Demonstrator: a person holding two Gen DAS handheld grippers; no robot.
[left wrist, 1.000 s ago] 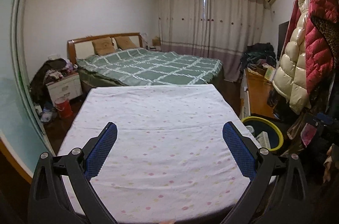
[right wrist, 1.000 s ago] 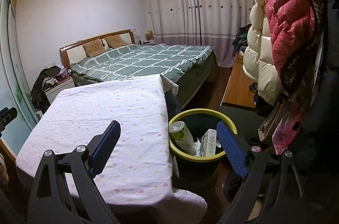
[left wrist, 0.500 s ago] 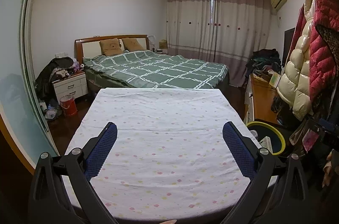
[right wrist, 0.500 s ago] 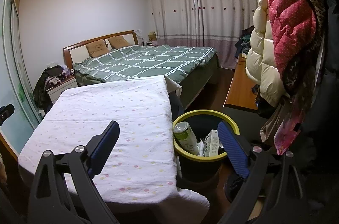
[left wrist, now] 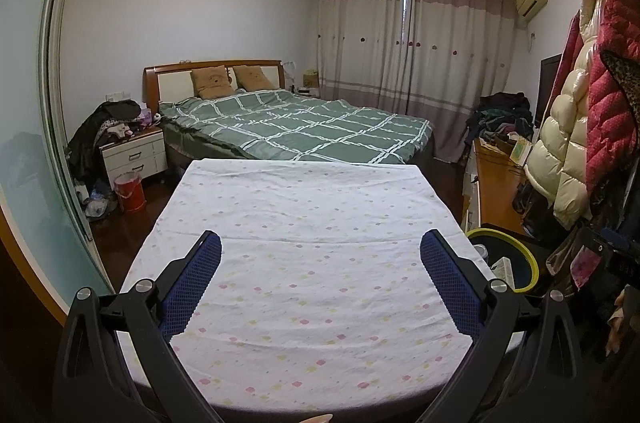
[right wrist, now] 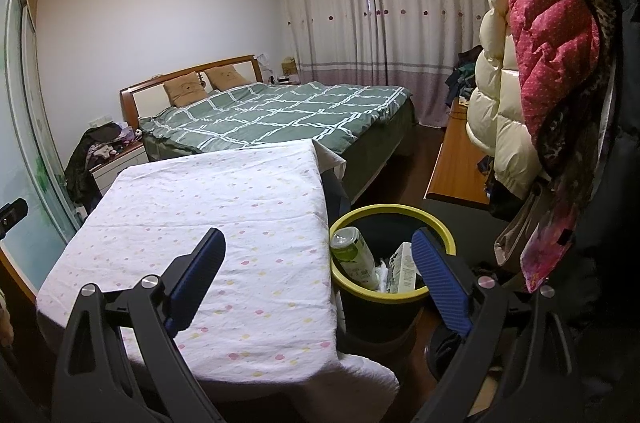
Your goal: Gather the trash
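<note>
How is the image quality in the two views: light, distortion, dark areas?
Left wrist view: ceiling light glare at the top edge, strong fisheye bending of the wardrobe door, black corners. Right wrist view: same bending, the bin interior is dark, the can stays sharp.

A green-quilted bed [left wrist: 304, 131] stands against the white wall [left wrist: 192, 3]; closed curtains [left wrist: 412, 43] cover the window, dark floor [right wrist: 400, 167] below.

bed [left wrist: 304, 127] | curtains [left wrist: 412, 43] | nightstand [left wrist: 134, 153] | hanging coats [right wrist: 532, 63]
</note>
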